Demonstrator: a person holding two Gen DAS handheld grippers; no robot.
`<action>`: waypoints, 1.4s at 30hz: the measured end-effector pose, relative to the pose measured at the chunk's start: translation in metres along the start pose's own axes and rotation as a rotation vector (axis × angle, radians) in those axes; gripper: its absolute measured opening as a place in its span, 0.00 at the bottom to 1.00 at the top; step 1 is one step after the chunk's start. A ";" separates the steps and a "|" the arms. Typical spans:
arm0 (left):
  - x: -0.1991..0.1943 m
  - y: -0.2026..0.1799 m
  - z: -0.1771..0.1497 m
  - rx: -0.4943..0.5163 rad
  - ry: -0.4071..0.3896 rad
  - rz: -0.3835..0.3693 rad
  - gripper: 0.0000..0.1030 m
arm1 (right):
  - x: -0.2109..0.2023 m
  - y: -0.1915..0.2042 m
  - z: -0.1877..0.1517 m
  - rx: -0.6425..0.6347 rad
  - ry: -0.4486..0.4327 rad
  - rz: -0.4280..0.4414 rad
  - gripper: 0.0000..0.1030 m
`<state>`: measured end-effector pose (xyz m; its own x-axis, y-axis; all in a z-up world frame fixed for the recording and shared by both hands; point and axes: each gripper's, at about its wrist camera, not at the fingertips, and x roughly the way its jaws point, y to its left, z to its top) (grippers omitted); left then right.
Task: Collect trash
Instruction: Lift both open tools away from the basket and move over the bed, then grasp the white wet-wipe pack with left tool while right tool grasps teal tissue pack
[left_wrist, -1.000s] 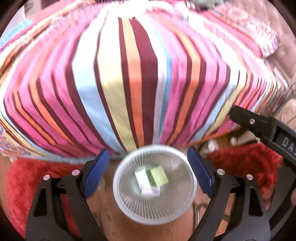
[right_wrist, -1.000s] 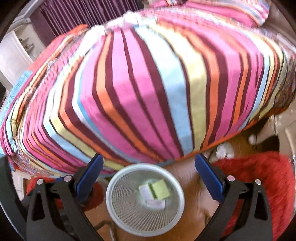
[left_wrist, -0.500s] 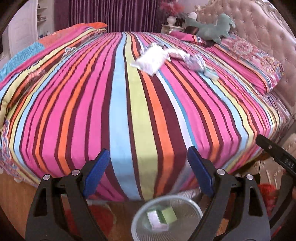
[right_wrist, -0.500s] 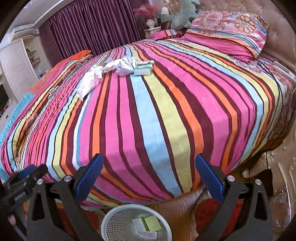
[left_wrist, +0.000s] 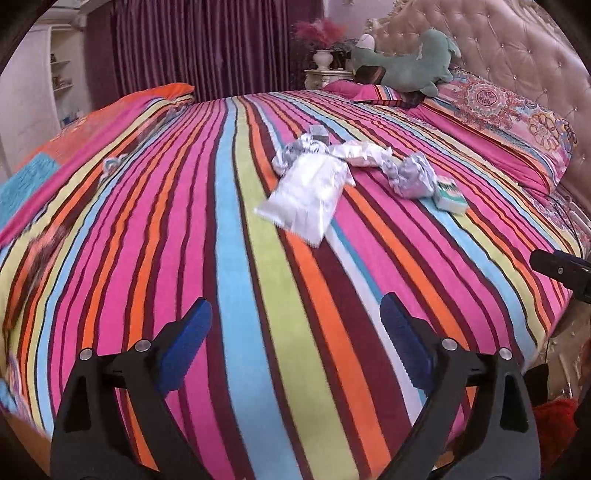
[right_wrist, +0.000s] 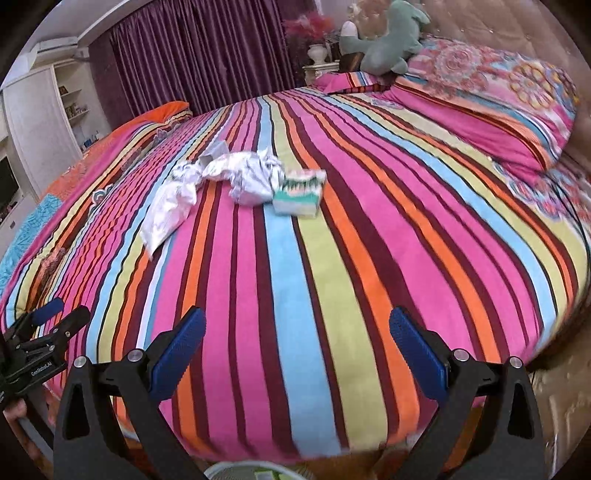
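Note:
Trash lies in a cluster on the striped bed (left_wrist: 221, 258): a flat white plastic bag (left_wrist: 308, 192), a crumpled white wrapper (left_wrist: 360, 153), a crumpled silvery wrapper (left_wrist: 410, 175) and a green-and-white small box (left_wrist: 450, 194). The same bag (right_wrist: 166, 206), silvery wrapper (right_wrist: 255, 181) and box (right_wrist: 299, 194) show in the right wrist view. My left gripper (left_wrist: 295, 328) is open and empty over the bed's near edge. My right gripper (right_wrist: 295, 339) is open and empty, also short of the trash. The white mesh bin's rim (right_wrist: 236, 472) peeks in below the right gripper.
A green plush toy (left_wrist: 413, 62) and patterned pillows (left_wrist: 509, 122) lie against the tufted headboard (left_wrist: 535, 55). Purple curtains (left_wrist: 203, 48) and a white shelf unit (right_wrist: 48, 110) stand behind the bed. A small bluish scrap (left_wrist: 112, 162) lies at the bed's left.
Both grippers have risen from looking down at the bin on the floor to facing across the bed top. The bin has dropped almost out of view; the trash cluster has come closer.

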<state>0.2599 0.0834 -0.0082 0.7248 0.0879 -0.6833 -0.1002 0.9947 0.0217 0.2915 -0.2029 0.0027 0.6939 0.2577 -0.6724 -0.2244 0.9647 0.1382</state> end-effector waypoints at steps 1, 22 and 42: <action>0.007 0.001 0.008 0.000 0.002 -0.009 0.87 | 0.007 0.000 0.007 -0.007 0.008 -0.002 0.92; 0.116 -0.009 0.092 0.130 0.041 -0.031 0.87 | 0.111 0.002 0.069 -0.097 0.114 -0.061 0.92; 0.175 -0.005 0.120 0.042 0.151 -0.020 0.87 | 0.151 0.017 0.090 -0.262 0.142 -0.085 0.64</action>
<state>0.4687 0.1003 -0.0403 0.6151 0.0619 -0.7860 -0.0556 0.9978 0.0351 0.4535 -0.1431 -0.0311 0.6193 0.1486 -0.7710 -0.3512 0.9306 -0.1028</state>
